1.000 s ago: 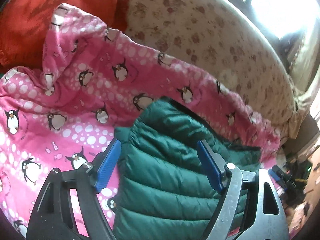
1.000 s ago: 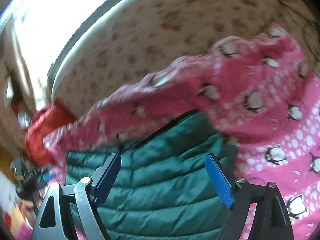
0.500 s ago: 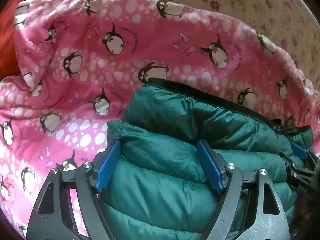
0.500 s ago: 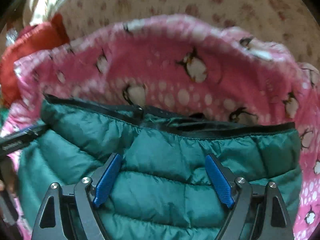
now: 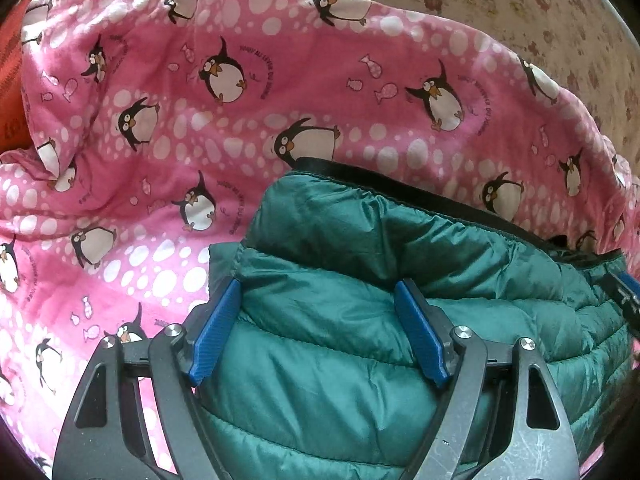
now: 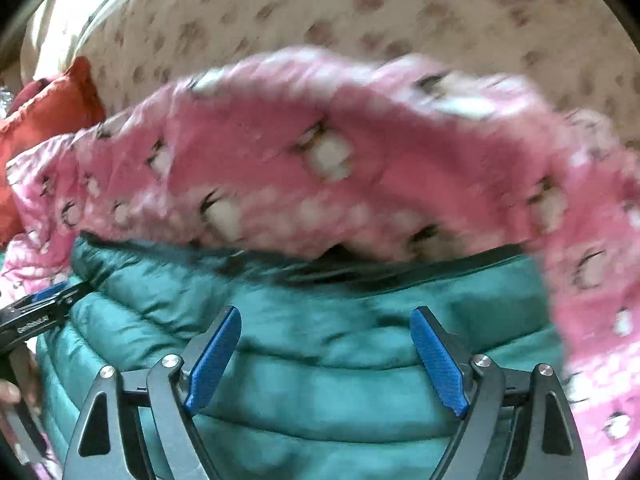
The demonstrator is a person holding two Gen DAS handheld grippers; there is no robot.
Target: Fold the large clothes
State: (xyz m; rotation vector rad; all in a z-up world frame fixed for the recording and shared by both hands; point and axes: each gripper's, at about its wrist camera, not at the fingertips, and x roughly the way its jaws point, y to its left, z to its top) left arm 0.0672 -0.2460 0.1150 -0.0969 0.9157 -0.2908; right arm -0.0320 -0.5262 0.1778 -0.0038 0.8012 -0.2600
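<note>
A dark green quilted puffer jacket (image 5: 360, 280) lies folded on a pink penguin blanket (image 5: 168, 128). Its black-trimmed hem faces away from me. My left gripper (image 5: 318, 336) is open, its blue pads wide apart just over the jacket's left part. My right gripper (image 6: 324, 356) is open too, over the jacket's (image 6: 320, 380) right part. The right gripper shows at the right edge of the left wrist view (image 5: 626, 296); the left gripper shows at the left edge of the right wrist view (image 6: 36, 312). The right wrist view is blurred.
The pink blanket (image 6: 320, 160) covers a bed with a cream floral sheet (image 5: 500, 8) behind it. A red-orange cushion (image 6: 44, 108) lies at the far left; it also shows in the left wrist view (image 5: 12, 52).
Both grippers have come lower and closer over the jacket, from pointing sideways to facing its hem. Both stayed open.
</note>
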